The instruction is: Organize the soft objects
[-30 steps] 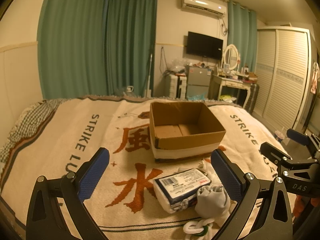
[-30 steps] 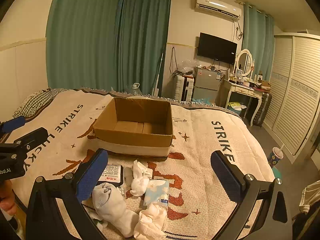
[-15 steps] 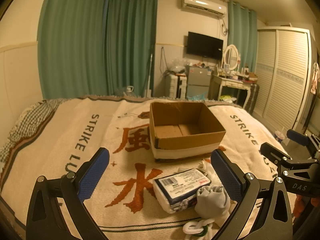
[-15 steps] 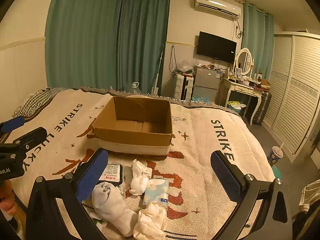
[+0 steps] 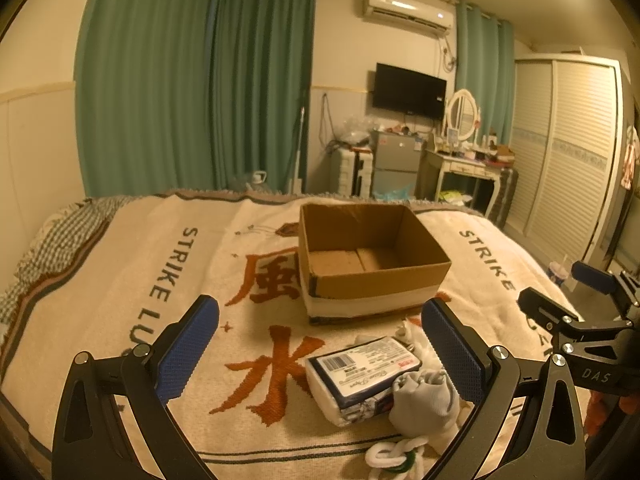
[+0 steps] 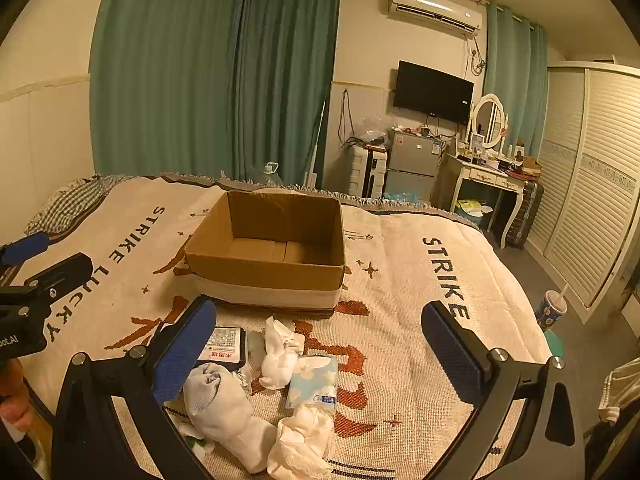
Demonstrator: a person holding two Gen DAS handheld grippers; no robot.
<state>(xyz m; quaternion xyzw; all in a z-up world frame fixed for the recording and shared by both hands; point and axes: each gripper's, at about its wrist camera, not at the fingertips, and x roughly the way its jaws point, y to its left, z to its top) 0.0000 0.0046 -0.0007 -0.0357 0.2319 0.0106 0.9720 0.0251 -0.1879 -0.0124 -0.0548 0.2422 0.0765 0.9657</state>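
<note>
Two spread tools above soft things on a bed.

The left tool (image 5: pixel 320 344) and right tool (image 6: pixel 320 344) both hang with jaws wide apart, holding nothing. An open cardboard box (image 6: pixel 268 254) sits on the blanket (image 6: pixel 400 280). Just in front of it lie a tissue pack (image 5: pixel 360 376), a small blue tissue packet (image 6: pixel 314 378) and white socks (image 6: pixel 224 408), bunched together.
</note>
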